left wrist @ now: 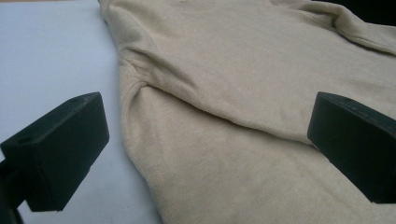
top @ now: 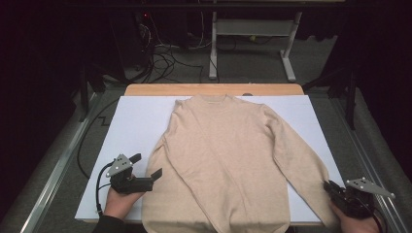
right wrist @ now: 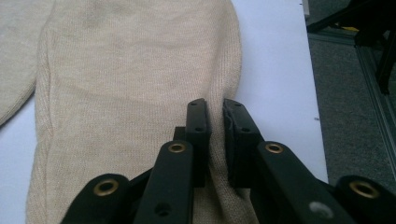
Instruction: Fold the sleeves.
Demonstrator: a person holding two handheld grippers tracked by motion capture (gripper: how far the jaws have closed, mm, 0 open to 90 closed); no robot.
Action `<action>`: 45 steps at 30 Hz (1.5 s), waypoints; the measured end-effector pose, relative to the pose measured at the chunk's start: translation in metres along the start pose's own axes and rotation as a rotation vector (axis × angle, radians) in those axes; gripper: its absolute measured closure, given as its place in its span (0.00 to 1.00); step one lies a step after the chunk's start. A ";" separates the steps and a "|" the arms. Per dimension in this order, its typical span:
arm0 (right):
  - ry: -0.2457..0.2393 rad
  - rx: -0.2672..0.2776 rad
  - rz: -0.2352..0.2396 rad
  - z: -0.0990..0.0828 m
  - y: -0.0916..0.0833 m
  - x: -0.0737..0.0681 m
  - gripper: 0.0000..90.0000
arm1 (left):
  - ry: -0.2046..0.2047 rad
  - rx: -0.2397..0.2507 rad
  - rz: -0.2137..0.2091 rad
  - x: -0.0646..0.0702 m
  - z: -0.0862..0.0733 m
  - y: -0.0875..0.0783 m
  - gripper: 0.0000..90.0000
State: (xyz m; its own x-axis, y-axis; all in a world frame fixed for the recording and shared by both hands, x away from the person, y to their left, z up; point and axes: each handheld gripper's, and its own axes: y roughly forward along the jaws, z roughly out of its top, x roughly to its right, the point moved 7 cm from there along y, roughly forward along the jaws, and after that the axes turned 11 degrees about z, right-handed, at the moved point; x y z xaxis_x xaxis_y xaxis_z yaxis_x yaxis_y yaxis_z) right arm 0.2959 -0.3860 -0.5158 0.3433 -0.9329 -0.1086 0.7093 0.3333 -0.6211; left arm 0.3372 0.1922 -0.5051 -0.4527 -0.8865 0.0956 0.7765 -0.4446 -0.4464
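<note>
1. Flat on the white sheet (top: 136,121) that covers the wooden table (top: 214,89) lies a beige knitted sweater (top: 223,160), collar at the far edge, hem hanging just over the near edge
2. Both sleeves run outward and down toward the near corners of the sheet
3. At the near right corner the right gripper (top: 332,187) sits at the end of the right sleeve (top: 301,160), held in the person's right hand (top: 354,223)
4. Seen from the right gripper view, its jaws are pressed together on a fold of knit along the sleeve's outer edge (right wrist: 217,140), the fabric pinched up between the pads
5. The left gripper (top: 145,166) hovers at the near left, beside the left sleeve (top: 158,165), in the left hand (top: 119,201)
6. Its jaws stand spread wide; in the left gripper view one jaw is over the white sheet and the other over the sweater's body, with the armpit seam (left wrist: 140,84) between them, and nothing is gripped
</note>
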 end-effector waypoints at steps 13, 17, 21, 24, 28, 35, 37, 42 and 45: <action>0.004 0.018 0.005 0.002 -0.002 0.000 0.95 | 0.001 0.004 0.001 0.000 0.001 0.000 0.00; 0.016 0.056 0.015 0.005 -0.006 0.000 0.95 | 0.002 0.005 0.002 0.000 0.002 -0.001 0.00; 0.007 0.100 0.015 0.011 -0.011 -0.005 0.95 | 0.005 0.004 0.001 0.000 0.001 -0.001 0.00; -0.006 0.128 0.017 0.017 -0.014 -0.011 0.95 | 0.007 0.004 0.002 0.001 0.001 -0.001 0.00; -0.015 0.161 0.024 0.025 -0.018 -0.018 0.95 | 0.009 0.005 0.002 0.001 0.002 -0.001 0.00; -0.021 0.215 0.052 0.043 -0.021 -0.038 0.94 | 0.011 0.004 0.000 0.000 0.002 -0.002 0.00; -0.033 0.229 0.053 0.049 -0.021 -0.044 0.94 | 0.010 0.005 -0.001 0.000 0.002 -0.002 0.00; -0.070 0.243 0.061 0.062 -0.016 -0.059 0.94 | 0.006 0.006 -0.001 0.000 0.002 -0.003 0.00; -0.078 0.253 0.071 0.067 -0.014 -0.066 0.94 | 0.012 0.019 0.006 0.000 0.002 -0.004 0.00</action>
State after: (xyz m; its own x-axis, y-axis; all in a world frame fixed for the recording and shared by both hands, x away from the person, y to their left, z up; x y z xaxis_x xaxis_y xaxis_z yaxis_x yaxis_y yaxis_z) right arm 0.3049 -0.3201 -0.4482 0.4376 -0.8957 -0.0786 0.8093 0.4305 -0.3998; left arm 0.3351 0.1936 -0.5012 -0.4531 -0.8876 0.0826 0.7873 -0.4419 -0.4299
